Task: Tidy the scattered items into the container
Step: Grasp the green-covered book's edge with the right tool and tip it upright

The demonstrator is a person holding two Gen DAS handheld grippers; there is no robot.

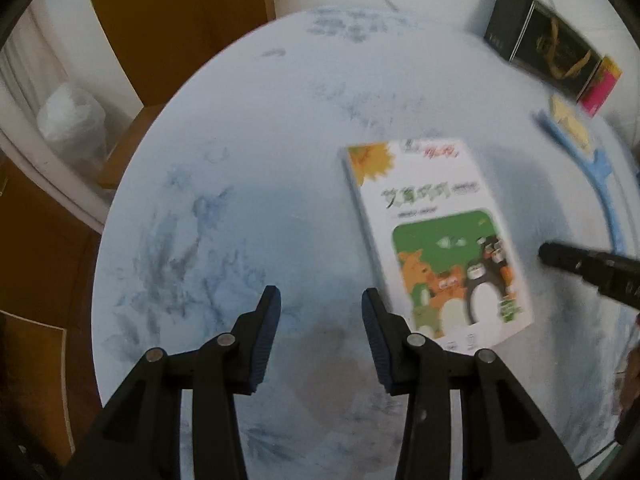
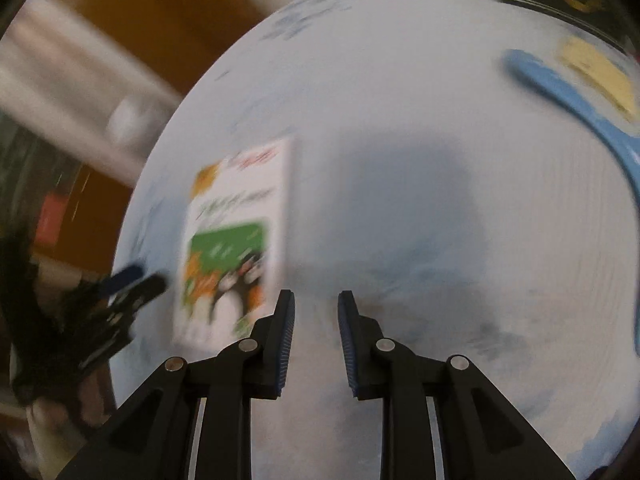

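Round pale-blue bench fills both wrist views. Left gripper, lower centre of its view: jaws parted, nothing between them, bare bench beneath. Right gripper, lower centre of its view: jaws narrowly parted, empty. A white carton with green panel, cartoon penguin and orange animals lies flat right of centre; its print is blurred and unreadable. Upper right: a black box, a blue plastic item, a yellow piece. Container not identifiable.

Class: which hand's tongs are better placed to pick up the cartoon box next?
Probably left. Its tongs are open beside the cartoon box, one finger at its edge. The right tongs also sit open beside it.
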